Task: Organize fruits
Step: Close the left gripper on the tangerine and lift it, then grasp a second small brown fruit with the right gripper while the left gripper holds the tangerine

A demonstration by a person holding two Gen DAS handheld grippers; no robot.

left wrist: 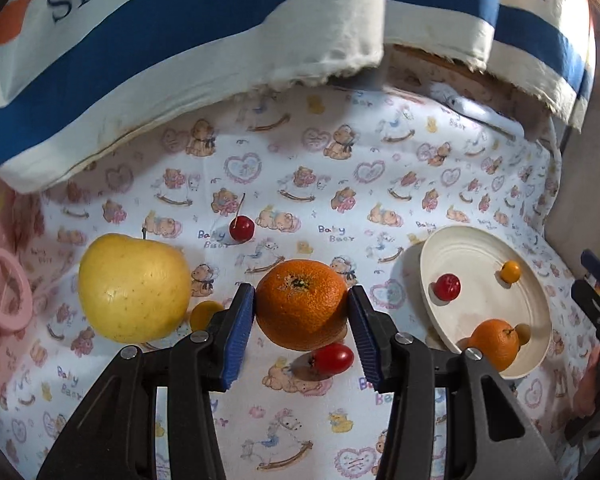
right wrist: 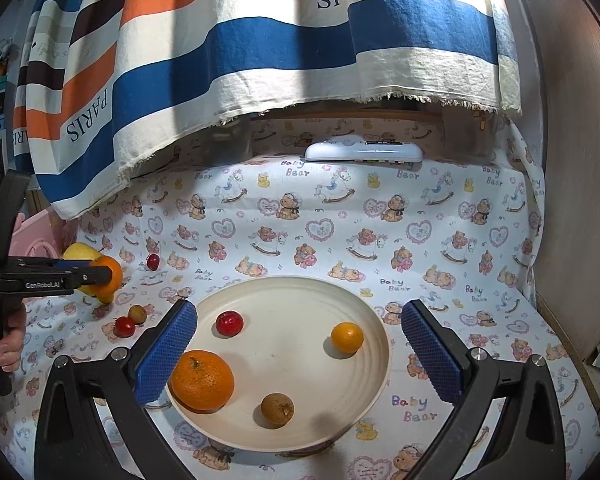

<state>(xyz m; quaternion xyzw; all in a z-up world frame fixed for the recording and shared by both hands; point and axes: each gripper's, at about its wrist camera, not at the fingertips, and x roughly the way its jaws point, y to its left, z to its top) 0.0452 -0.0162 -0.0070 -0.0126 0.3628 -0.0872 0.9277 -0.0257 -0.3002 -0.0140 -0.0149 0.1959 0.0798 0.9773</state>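
My left gripper (left wrist: pixel 301 300) is shut on a large orange (left wrist: pixel 300 320), held just above the bear-print cloth; it also shows at far left as the left gripper (right wrist: pixel 100 276). A yellow apple (left wrist: pixel 134 286), a stemmed cherry (left wrist: pixel 242 228), a small yellow fruit (left wrist: pixel 203 314) and a red cherry tomato (left wrist: pixel 334 358) lie around it. The cream plate (right wrist: pixel 292 286) holds another orange (right wrist: pixel 202 380), a red fruit (right wrist: pixel 229 323), a small orange fruit (right wrist: pixel 347 337) and a brown longan (right wrist: pixel 277 409). My right gripper (right wrist: pixel 299 312) hangs open over the plate, holding nothing.
A striped cloth (right wrist: pixel 260 60) hangs over the back of the table. Under it lies a white remote-like device (right wrist: pixel 364 150). A pink ringed object (left wrist: pixel 4 292) sits at the left edge. A hand (right wrist: pixel 8 344) grips the left tool. A wooden wall (right wrist: pixel 580 200) closes the right side.
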